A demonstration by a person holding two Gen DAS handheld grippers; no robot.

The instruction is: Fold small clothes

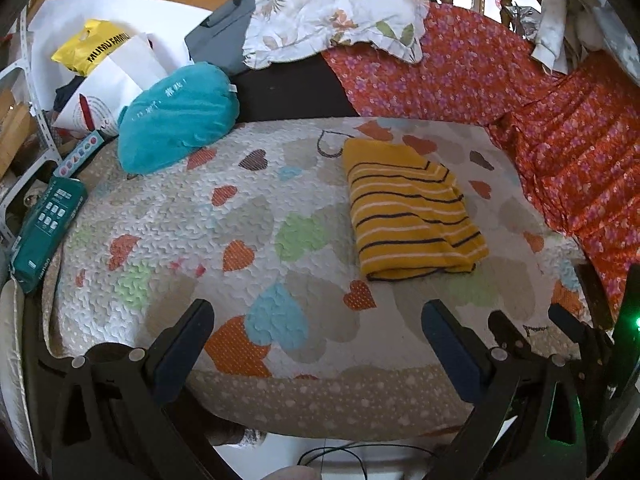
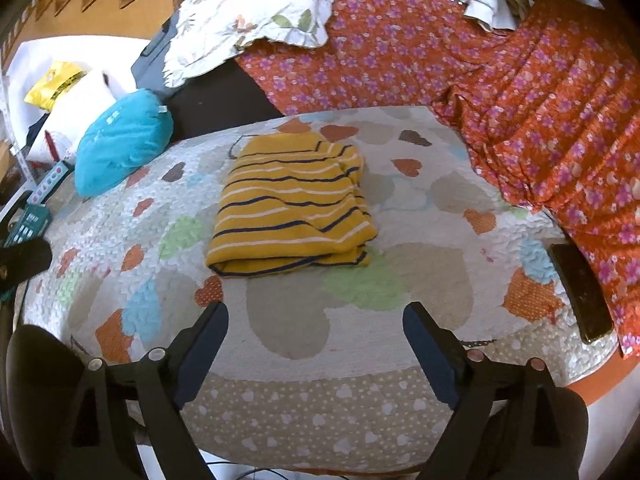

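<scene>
Left wrist view looked forward and down from near edge of heart-patterned quilted bed cover (image 1: 248, 216), from left side. Right wrist view faced same way, placed more to right and slightly nearer. Both shared folded yellow striped knit garment (image 1: 412, 208) (image 2: 292, 208), teal plush cushion (image 1: 176, 120) (image 2: 120, 140), orange floral cloth (image 1: 560, 140) (image 2: 540, 120) behind.

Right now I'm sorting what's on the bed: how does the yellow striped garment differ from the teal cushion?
The yellow striped garment lies flat and folded into a neat rectangle; the teal cushion is plump and rounded. The garment carries dark and white stripes; the cushion is plain teal with small pale markings. The garment sits mid-quilt; the cushion sits at the quilt's far left corner. Both rest on the heart-patterned quilt, untouched by either gripper.
</scene>
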